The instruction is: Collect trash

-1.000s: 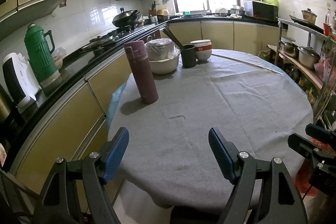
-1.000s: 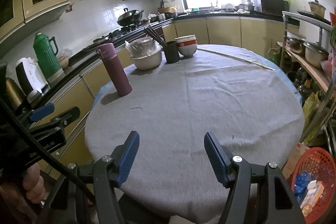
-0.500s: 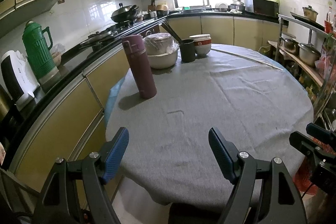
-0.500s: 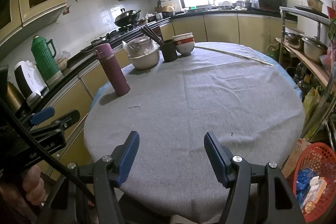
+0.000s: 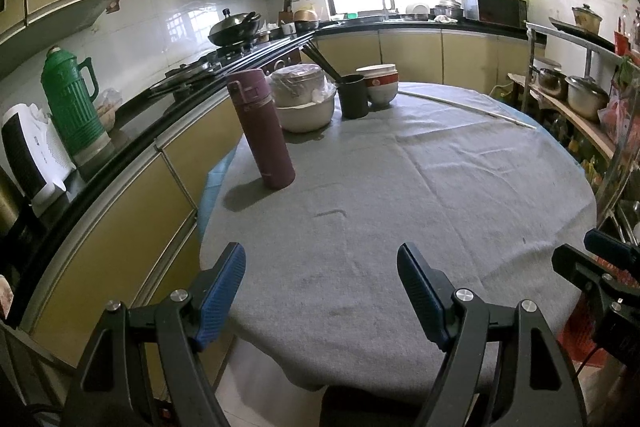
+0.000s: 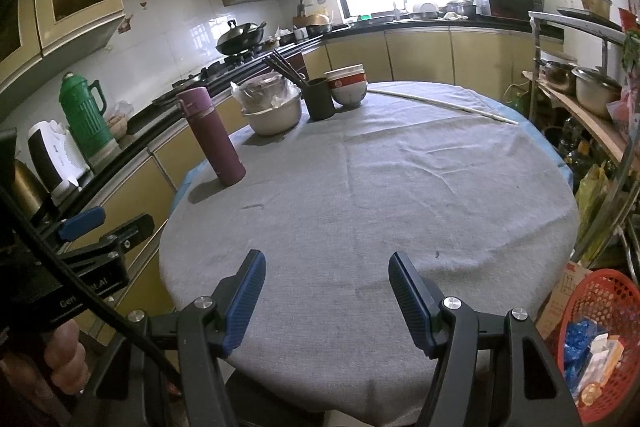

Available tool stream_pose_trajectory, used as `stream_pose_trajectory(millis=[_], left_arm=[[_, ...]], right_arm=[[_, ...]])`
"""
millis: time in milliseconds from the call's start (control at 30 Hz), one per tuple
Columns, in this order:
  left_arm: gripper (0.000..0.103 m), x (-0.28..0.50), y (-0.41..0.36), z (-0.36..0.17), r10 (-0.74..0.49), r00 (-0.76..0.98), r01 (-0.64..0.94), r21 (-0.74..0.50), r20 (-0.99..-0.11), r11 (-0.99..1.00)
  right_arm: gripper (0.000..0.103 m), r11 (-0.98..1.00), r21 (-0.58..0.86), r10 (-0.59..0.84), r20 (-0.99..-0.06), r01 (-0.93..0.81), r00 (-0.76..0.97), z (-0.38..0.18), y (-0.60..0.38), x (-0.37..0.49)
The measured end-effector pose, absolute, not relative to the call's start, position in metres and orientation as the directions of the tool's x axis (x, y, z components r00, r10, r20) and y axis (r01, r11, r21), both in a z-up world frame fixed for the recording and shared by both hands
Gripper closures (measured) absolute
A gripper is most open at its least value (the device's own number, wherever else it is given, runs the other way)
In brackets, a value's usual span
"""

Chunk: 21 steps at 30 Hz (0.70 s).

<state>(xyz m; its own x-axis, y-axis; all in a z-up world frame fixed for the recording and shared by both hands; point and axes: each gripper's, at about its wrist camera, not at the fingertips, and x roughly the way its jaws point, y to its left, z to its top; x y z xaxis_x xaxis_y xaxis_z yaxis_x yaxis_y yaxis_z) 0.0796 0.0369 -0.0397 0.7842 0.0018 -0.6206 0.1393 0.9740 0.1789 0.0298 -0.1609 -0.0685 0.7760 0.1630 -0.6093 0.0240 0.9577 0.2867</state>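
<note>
Both claws, left claw (image 5: 320, 291) and right claw (image 6: 326, 297), hung part-open, empty, at near edge of round grey-clothed bench (image 6: 380, 187). Trash sat in red mesh basket (image 6: 600, 307) right of bench. Risk: tall maroon flask (image 6: 212, 137) mistaken for trash, toppled.

1. Flask (image 6: 212, 137) stands on the table (image 6: 360, 195), left side.
2. Behind it: covered bowl (image 6: 272, 107), cup (image 6: 320, 98) holding chopsticks, stacked bowls (image 6: 348, 85).
3. Basket (image 6: 600, 339) sits on the floor, right of the table.

Left tool (image 5: 321, 291): jaws apart, nothing between, tilted downward.
Right tool (image 6: 327, 299): jaws apart, empty, at left tool's 3 o'clock.
</note>
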Motion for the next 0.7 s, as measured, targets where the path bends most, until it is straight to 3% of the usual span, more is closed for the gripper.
stream_pose_trajectory(millis=[700], left_arm=[[0.024,0.0819,0.0359,-0.041,0.008,0.779,0.138,0.185,-0.627,0.973]], right_arm=[[0.035,0.959,0.284,0.166,-0.61,0.019,0.775,-0.0655,-0.1606,0.0297]])
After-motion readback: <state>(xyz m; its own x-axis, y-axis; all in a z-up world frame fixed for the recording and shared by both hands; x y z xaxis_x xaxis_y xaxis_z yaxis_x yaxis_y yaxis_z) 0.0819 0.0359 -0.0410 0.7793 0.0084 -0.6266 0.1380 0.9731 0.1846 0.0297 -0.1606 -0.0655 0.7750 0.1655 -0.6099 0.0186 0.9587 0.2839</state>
